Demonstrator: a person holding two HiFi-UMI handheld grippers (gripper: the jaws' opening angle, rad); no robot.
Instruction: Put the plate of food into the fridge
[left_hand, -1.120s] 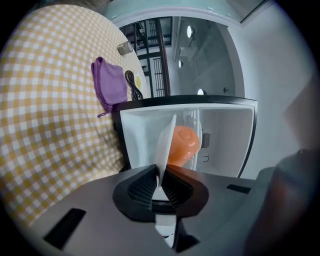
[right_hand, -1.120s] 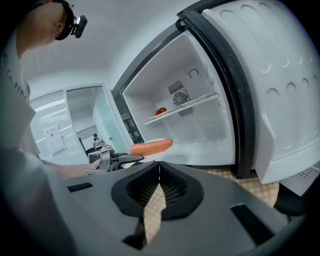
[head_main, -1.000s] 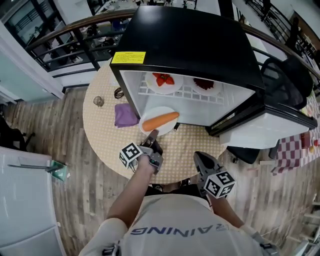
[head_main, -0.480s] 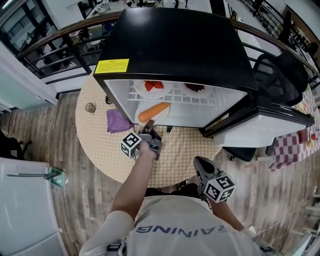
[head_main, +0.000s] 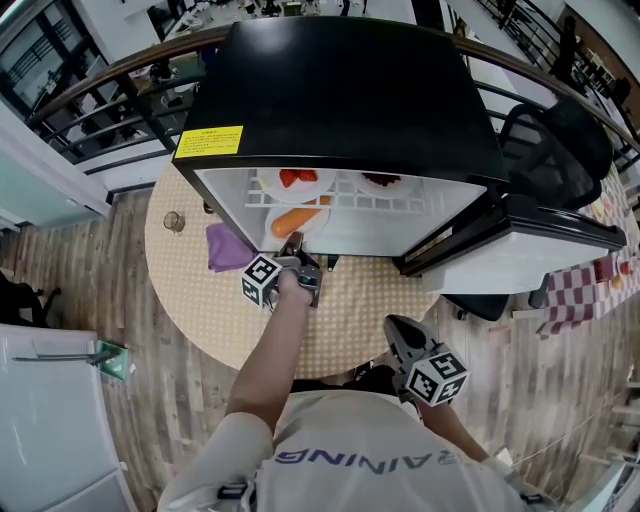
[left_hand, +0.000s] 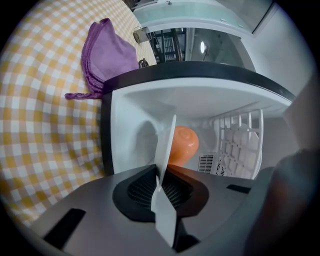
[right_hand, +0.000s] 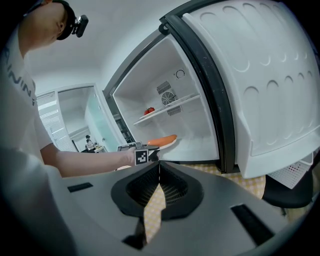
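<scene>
From the head view your open fridge hides much of the plate of food under its black top, the carrot half seen, your left tool clenched on the rim inside the lower compartment, your right tool closed, empty.

A pale wood-plank floor runs under a round table covered with a yellow-and-white checked cloth. Behind the table a dark curved railing sweeps across, with glazed partitions beyond it at the upper left. A black office chair stands to the right, near a red-checked cloth. A white cabinet fills the lower left corner. The light is even and bright.
</scene>
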